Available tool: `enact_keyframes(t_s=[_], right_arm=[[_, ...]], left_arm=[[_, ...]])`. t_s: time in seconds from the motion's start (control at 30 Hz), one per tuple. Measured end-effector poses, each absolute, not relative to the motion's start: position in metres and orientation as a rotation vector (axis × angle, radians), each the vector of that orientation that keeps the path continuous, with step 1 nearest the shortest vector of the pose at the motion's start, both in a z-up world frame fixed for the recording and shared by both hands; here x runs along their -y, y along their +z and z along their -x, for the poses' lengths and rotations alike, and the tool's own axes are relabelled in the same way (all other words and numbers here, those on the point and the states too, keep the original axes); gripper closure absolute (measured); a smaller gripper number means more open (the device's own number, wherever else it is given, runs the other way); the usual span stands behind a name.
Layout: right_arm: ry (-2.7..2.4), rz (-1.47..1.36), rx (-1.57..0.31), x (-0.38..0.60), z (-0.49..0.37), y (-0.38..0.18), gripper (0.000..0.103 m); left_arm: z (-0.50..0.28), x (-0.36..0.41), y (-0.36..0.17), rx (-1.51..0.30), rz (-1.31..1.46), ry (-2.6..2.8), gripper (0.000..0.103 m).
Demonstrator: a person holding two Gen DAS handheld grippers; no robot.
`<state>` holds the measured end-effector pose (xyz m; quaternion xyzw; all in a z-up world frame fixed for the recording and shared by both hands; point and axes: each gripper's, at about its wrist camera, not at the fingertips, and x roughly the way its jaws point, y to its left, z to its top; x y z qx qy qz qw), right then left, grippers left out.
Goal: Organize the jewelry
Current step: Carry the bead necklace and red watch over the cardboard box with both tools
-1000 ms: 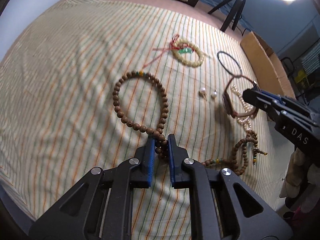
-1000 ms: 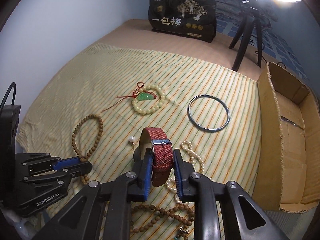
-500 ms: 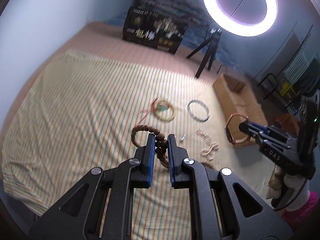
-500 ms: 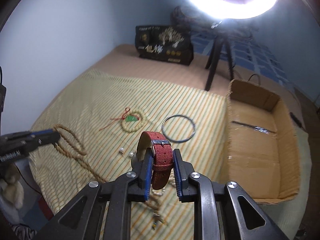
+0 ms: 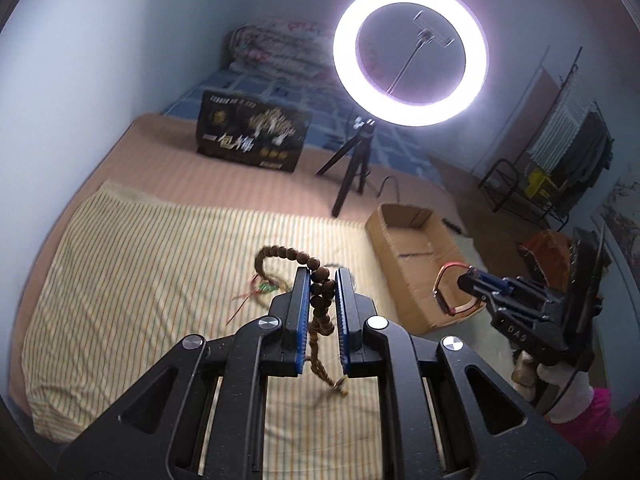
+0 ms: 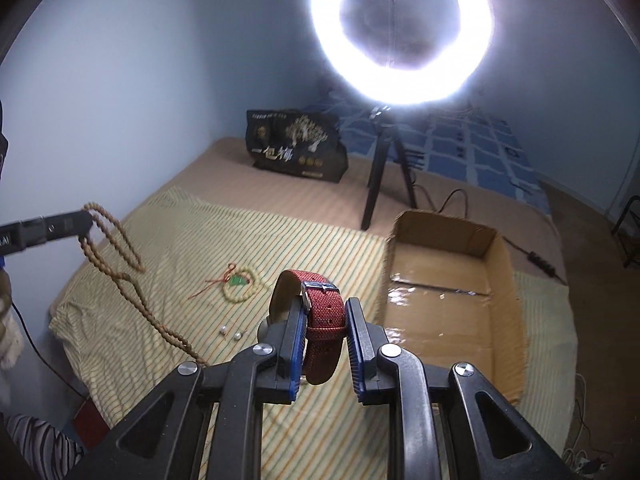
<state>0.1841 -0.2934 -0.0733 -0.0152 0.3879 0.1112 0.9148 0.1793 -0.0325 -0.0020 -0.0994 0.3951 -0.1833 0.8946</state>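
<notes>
My left claw is pressed together on the wooden bead strand, pinching it a few beads below the top of its loop. The rest hangs free: one arc curls up and to the left of the pads, and a long tail drops toward the striped cloth on the bed. My right claw is pinching the red watch across its woven strap, just below the buckle, with the strap's loop standing up above the pads.

The beads feel like a light, limp load to me. A strand like this has no stiffness, so it will swing and trail, and the round beads could roll in the pads. I judge a hold between two beads, where the cord sits, to be safer than a hold on one bead's crown. The tail looks long enough to snag on the cardboard box wall, so it should go in first.

The watch is firmer. Its strap is textured fabric that grips well, and the case side is likely the heavy end, so it may tip in my hold.

The box sits open at the right edge of the cloth, far of my right claw. A pale bead bracelet with a green charm and two small pearl studs lie on the cloth, left of the watch.
</notes>
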Motion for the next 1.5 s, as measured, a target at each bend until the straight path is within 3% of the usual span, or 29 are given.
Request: enact_keyframes(t_s=[0.43,0.87,1.23,1.5], right_arm=[[0.147,-0.006,-0.77,0.35,-0.186,-0.052,0.085],[0.081,-0.042,-0.793,0.4,-0.199,-0.069,0.085],[0.045,-0.091,-0.841,0.438,-0.209,-0.106,0.085],[0.042,-0.103,-0.867,0.449,-0.214,-0.127,0.085]], left_arm=[[-0.199,0.082,0.059,-0.74,0.169,-0.508,0.093],[-0.247,0.16,0.088,-0.685,0.114,-0.612,0.093],[-0.282,0.263,0.054,-0.739,0.054,-0.723,0.093],[-0.305,0.293,0.013,-0.804,0.025,-0.692,0.093]])
